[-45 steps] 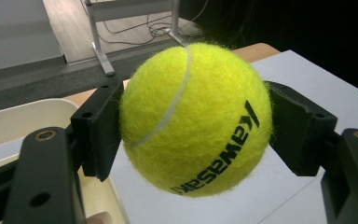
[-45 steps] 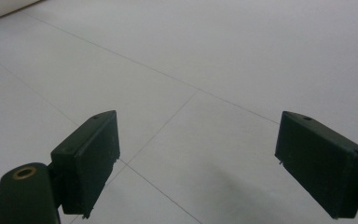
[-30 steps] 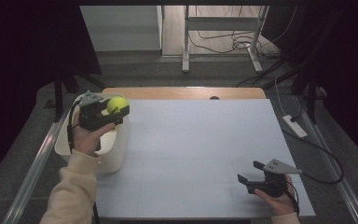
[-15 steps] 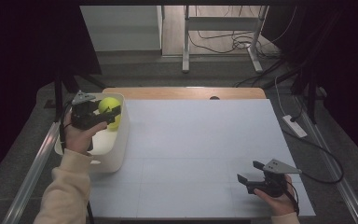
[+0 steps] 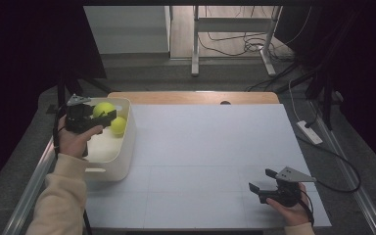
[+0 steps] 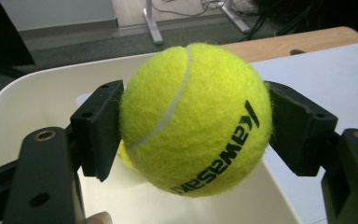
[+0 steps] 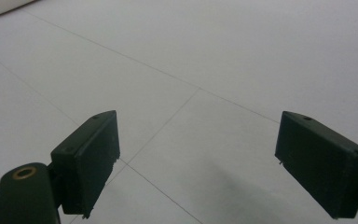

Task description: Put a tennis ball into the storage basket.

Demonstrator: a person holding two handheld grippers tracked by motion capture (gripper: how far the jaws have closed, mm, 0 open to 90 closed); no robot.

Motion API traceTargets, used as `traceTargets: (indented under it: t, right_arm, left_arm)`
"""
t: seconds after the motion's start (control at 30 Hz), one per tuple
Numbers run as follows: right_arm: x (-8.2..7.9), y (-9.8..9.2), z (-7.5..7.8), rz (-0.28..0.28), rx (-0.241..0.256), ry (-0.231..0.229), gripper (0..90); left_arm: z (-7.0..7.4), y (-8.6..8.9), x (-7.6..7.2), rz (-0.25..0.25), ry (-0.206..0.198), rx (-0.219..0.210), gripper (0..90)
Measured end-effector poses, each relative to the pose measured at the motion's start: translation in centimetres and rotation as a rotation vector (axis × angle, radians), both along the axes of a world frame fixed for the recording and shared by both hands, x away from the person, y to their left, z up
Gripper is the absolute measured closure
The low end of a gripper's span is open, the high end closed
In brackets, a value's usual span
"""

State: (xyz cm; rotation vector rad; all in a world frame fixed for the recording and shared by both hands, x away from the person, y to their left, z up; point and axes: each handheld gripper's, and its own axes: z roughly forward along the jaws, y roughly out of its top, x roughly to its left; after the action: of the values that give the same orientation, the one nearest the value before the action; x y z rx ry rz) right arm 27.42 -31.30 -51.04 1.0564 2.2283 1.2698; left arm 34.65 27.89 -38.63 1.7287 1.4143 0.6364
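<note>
High view: left tongs [image 5: 106,117] grip tennis ball [image 5: 103,108] over bin [image 5: 122,161].

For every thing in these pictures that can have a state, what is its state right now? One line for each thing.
Left tongs: shut on the held tennis ball, above the bin.
Held tennis ball: clamped between both jaws, lifted, not yet released.
Second tennis ball: lying inside the bin.
White bin: upright, open at the top, at the table's left edge.
Right tongs: open, holding nothing, low over the table.
</note>
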Motion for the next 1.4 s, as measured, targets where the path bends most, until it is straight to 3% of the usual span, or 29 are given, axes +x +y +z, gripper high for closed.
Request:
traceTargets:
  t: [0.23,0.33,0.67,1.0,1.4]
  right_arm:
    - [0.0,0.0,0.0,0.0,0.001,0.0,13.6]
    - [0.0,0.0,0.0,0.002,0.002,0.0,13.6]
    - [0.0,0.0,0.0,0.001,0.002,0.001,13.6]
    - [0.0,0.0,0.0,0.001,-0.002,0.002,13.6]
    - [0.0,-0.1,0.0,-0.001,-0.002,0.001,13.6]
  left_arm:
    - [-0.1,0.8,-0.1,0.02,0.015,0.004,26.1]
    - [-0.3,0.8,-0.1,0.038,0.014,0.025,26.1]
    - [-0.3,0.7,0.0,0.031,0.023,0.019,25.6]
    - [0.1,0.8,-0.3,-0.001,0.015,-0.017,15.9]
    - [0.2,-0.5,-1.0,-0.102,-0.012,-0.044,14.2]
